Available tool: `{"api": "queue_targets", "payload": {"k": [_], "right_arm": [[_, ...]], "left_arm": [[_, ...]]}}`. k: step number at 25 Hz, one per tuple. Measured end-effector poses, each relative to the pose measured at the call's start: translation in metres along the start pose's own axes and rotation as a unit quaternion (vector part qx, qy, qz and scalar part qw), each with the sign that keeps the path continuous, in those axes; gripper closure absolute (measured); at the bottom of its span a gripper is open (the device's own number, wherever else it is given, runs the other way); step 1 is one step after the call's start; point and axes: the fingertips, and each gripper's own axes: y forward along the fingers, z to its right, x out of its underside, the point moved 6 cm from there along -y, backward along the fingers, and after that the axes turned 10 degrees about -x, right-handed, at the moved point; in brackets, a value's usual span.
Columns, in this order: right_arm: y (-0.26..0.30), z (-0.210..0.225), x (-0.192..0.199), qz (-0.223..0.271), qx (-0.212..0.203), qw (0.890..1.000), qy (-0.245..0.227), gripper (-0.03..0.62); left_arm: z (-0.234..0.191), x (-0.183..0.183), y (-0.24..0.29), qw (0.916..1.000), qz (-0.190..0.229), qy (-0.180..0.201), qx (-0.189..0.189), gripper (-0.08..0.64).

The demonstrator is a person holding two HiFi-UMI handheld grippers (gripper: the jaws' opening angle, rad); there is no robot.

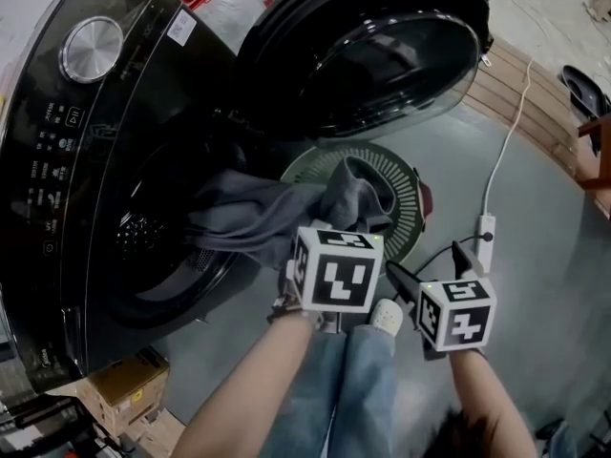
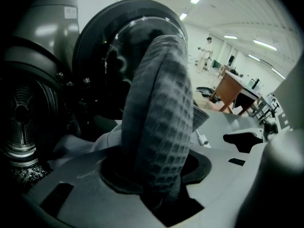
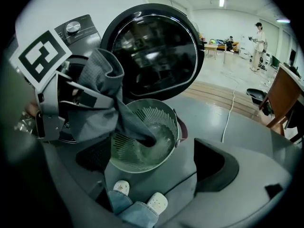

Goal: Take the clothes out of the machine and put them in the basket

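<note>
1. The left gripper (image 2: 156, 184) is clamped on a grey garment (image 2: 159, 118), which rises in a thick fold from between its jaws.
2. The right gripper (image 3: 154, 175) hangs just beside it, jaws apart and nothing between them.
3. 1 end of the garment dips into the green basket (image 3: 159, 112), which stands on the floor below the open door (image 1: 382, 55). The other end trails back into the machine (image 1: 95, 160).
4. Judged from this, the tail should be drawn fully clear of the drum's lip before release.
5. The grip is best brought low over the basket's middle, so nothing drapes over the rim. The free right gripper could gather the tail.
</note>
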Motion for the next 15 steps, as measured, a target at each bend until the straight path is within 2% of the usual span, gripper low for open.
{"api": "queue_targets", "payload": {"k": [3, 6, 10, 15], "right_arm": [[0.004, 0.0, 0.003, -0.004, -0.002, 1.0, 0.002, 0.048], [0.009, -0.004, 0.004, -0.009, -0.005, 1.0, -0.001, 0.048], [0.016, -0.01, 0.005, -0.016, -0.01, 1.0, -0.007, 0.048], [0.025, -0.015, 0.003, -0.02, -0.012, 1.0, -0.009, 0.048]], "left_arm": [[0.003, 0.011, 0.012, 0.9995, -0.023, 0.012, 0.016, 0.233], [-0.002, 0.021, 0.018, 0.9994, -0.032, 0.01, 0.012, 0.15], [-0.018, 0.034, 0.021, 0.9992, -0.04, 0.005, -0.002, 0.126], [-0.053, 0.055, 0.025, 0.998, -0.05, 0.009, -0.037, 0.118]]}}
